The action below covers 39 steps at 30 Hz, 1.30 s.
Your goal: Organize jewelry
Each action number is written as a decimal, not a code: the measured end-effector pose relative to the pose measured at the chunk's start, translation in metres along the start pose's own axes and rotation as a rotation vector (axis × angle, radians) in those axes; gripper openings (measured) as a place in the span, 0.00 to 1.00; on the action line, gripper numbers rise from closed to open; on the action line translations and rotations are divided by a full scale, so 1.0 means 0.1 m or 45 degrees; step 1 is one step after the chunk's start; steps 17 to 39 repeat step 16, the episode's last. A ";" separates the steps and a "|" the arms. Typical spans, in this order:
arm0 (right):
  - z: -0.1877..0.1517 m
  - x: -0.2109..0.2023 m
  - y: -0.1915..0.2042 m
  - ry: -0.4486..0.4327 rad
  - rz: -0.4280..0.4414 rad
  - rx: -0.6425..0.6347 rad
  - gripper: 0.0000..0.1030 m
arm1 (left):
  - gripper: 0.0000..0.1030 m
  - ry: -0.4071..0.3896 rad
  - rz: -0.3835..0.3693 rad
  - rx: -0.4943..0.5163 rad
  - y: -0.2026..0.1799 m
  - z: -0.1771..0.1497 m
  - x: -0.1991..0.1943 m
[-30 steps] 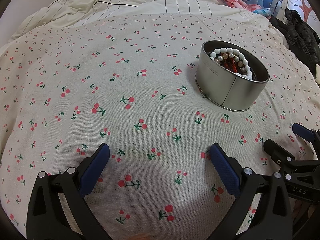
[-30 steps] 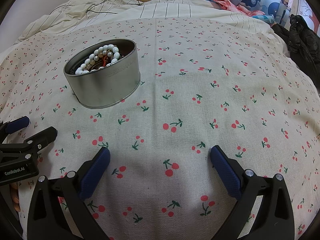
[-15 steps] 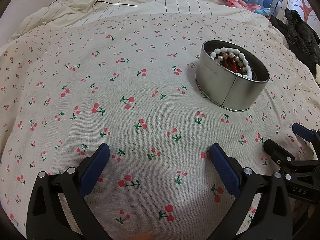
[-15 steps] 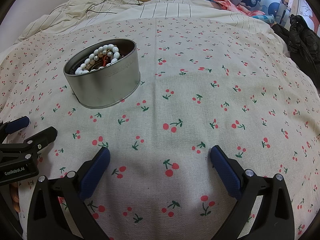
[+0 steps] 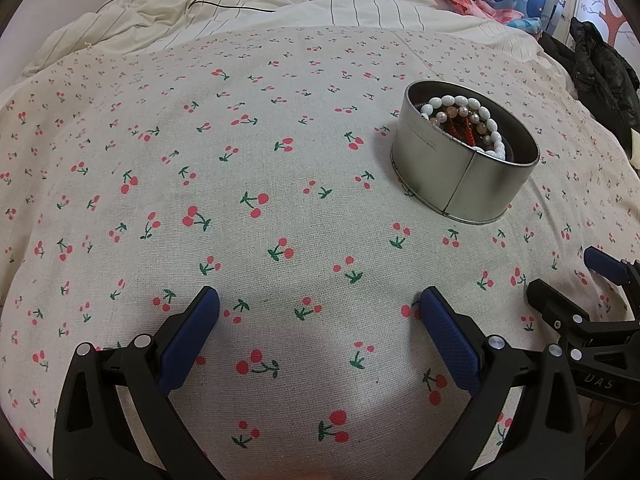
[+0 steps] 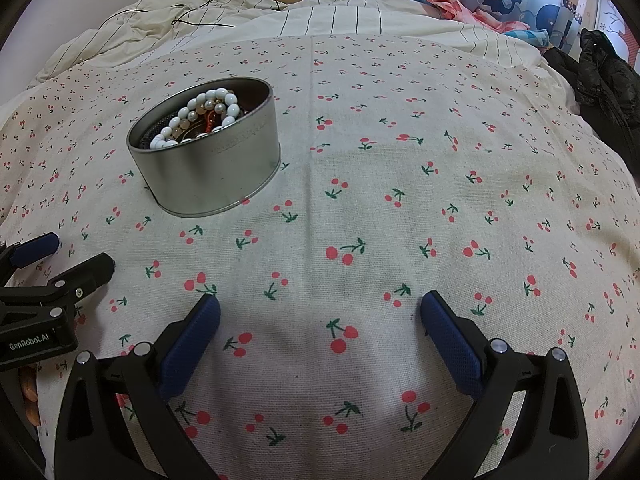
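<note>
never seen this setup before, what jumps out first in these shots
A round metal tin full of bead bracelets sits on a cherry-print cloth spread over a bed. Both grippers, left and right, hover open and empty near the cloth's front edge.

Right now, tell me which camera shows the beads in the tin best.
The right wrist view: the beads lie spread out, with the tin wall low in front. In the left wrist view the same beads show too, partly behind the near wall.
</note>
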State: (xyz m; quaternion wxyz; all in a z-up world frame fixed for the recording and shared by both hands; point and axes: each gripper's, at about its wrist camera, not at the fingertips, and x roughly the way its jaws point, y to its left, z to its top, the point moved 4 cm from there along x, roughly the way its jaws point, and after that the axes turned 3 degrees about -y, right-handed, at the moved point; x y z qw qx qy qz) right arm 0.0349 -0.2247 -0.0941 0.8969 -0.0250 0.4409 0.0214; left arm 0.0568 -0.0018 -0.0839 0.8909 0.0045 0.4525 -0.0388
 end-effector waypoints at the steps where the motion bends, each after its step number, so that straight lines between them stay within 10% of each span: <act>1: 0.00 0.00 0.00 0.000 0.000 0.000 0.93 | 0.93 -0.008 -0.006 -0.004 0.01 -0.01 0.00; 39: 0.00 0.00 0.00 0.000 0.000 -0.001 0.93 | 0.93 -0.004 0.015 0.014 -0.01 0.00 0.01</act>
